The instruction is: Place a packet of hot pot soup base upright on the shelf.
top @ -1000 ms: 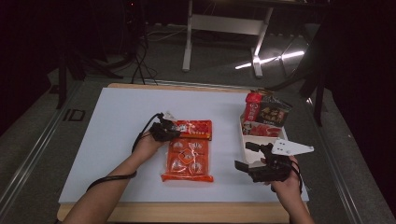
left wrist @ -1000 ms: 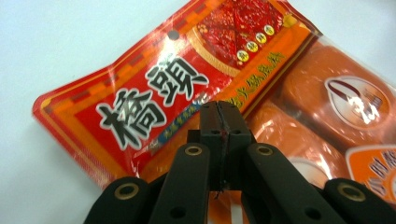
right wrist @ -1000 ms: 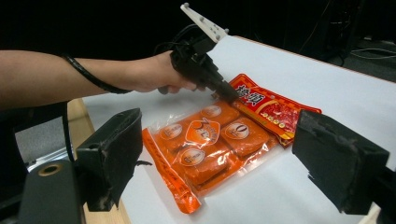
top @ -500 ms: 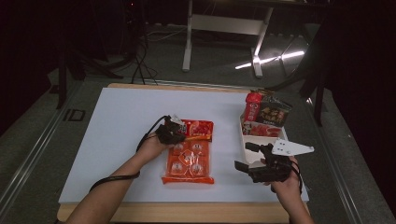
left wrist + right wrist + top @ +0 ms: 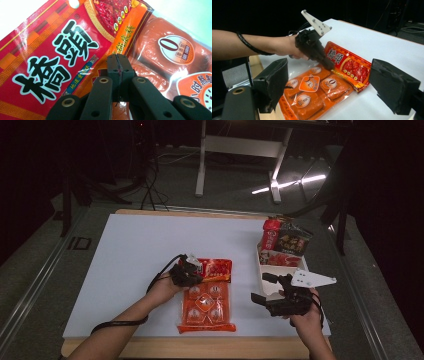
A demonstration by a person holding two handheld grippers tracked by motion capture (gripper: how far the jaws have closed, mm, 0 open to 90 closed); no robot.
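A white worktop (image 5: 125, 255) with a wooden edge along its near side stands in a dark room; behind it a pale frame leg rises from a grey floor crossed by a streak of light, and black cables trail near the far left corner.

Near the middle lies a clear pack of orange blocks (image 5: 206, 306), its long side running toward the person. A red sachet with large white characters (image 5: 216, 269) lies across the pack's far end, overlapping it. The left gripper (image 5: 192, 271) has slid rightward from where it was a second ago and now rests its tip on the sachet's near edge, where that edge meets the pack. In the left gripper view its jaws are pressed together, with no part of either packet visibly between them. The sachet and pack lie as they did before.

The right gripper (image 5: 262, 287) has kept its place near the worktop's right front, jaws spread wide and holding nothing, pointed toward the packets. Just behind it stands a white tray (image 5: 260, 265) holding a red packet (image 5: 270, 235) and a dark packet (image 5: 294, 240) upright at its far end.
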